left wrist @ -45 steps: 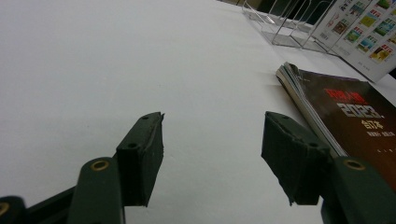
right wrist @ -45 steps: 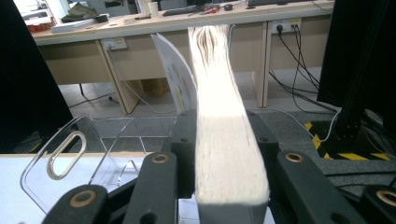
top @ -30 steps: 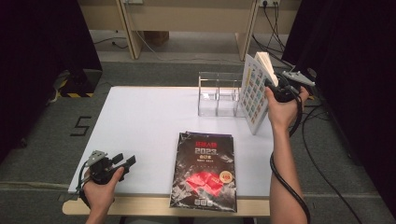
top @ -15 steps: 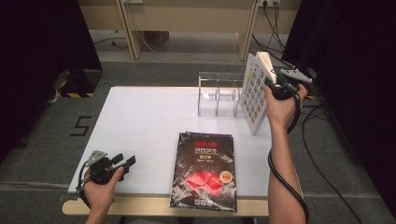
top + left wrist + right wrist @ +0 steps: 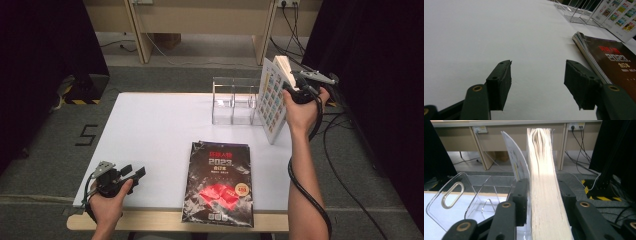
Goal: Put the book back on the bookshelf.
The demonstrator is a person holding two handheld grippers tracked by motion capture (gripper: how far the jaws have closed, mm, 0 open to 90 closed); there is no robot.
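A thick white book (image 5: 271, 102) with small coloured pictures on its cover stands on edge at the table's right side, against a clear acrylic rack (image 5: 232, 100). My right gripper (image 5: 291, 88) is shut on its upper part. In the right gripper view the pale page block (image 5: 542, 170) sits between the jaws of that gripper (image 5: 541, 185), which have just been closing on it. A dark magazine (image 5: 220, 185) marked 2023 lies flat near the front edge. My left gripper (image 5: 134, 172) rests open at the front left, and its jaws (image 5: 537, 72) hold nothing.
The white table (image 5: 160, 125) has bare room on its left half. The rack's clear dividers (image 5: 454, 197) stand just left of the held book. The magazine's spine (image 5: 589, 55) lies to the right of my left gripper. Cables trail on the floor at the right.
The right hand with the book has edged very slightly to the left. The left hand and the magazine have not moved.
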